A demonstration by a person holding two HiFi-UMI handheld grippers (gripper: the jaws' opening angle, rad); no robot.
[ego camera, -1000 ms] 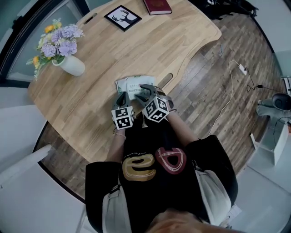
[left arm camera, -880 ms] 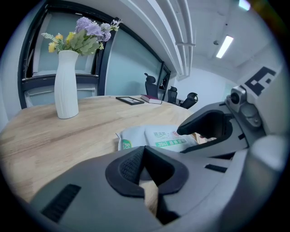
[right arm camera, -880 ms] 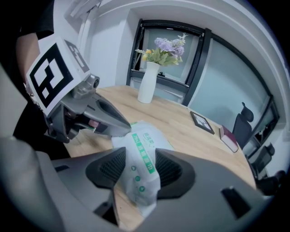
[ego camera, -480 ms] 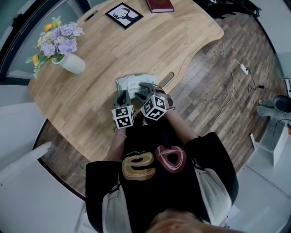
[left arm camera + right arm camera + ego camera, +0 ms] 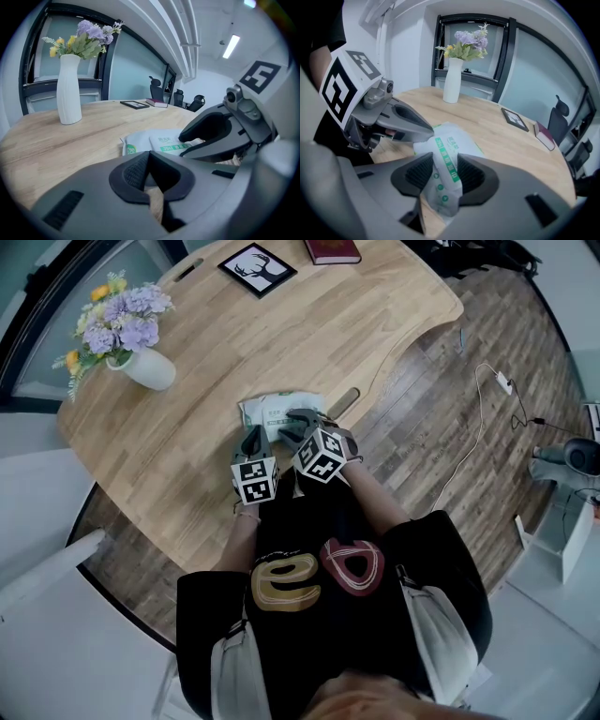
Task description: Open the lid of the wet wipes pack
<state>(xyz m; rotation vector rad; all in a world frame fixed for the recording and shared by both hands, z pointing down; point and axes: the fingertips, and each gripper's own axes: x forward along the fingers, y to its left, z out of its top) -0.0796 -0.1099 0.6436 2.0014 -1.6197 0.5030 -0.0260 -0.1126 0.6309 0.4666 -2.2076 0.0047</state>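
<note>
- Far left: a white vase [image 5: 146,373] of flowers stands on the table [image 5: 192,470], well apart from the work. Not involved.
- Left of centre: the left gripper [image 5: 148,161] is clenched, pads meeting, with nothing between them. Seen from the right gripper view, its tips sit at the near left edge of the pack. I cannot tell whether they press down on it. Its place is unchanged over the last second.
- Centre: the wet wipes pack [image 5: 267,411] lies flat near the table's near edge, just beyond both grippers, on the same spot as a second ago. The label-like flap on its top, taken to be the lid [image 5: 165,139], lies flat and unopened.
- Right of centre: the right gripper [image 5: 445,166] has its jaws apart, and they have just been narrowing. Between them runs the white film with the green strip [image 5: 443,152]. The film fills the gap from pad to pad, but no pinch or crease shows. Judged released, not yet gripping.
- Change noted: only the right jaws drawing in. Everything else holds its place.
- Meaning: the task is at the grasp stage and nothing is peeled yet.
- Next need: the pads should catch the flap's edge alone while the left tips hold the pack.
- Risk: the pads may pinch the pack's film along with the flap, so the whole pack lifts.
</note>
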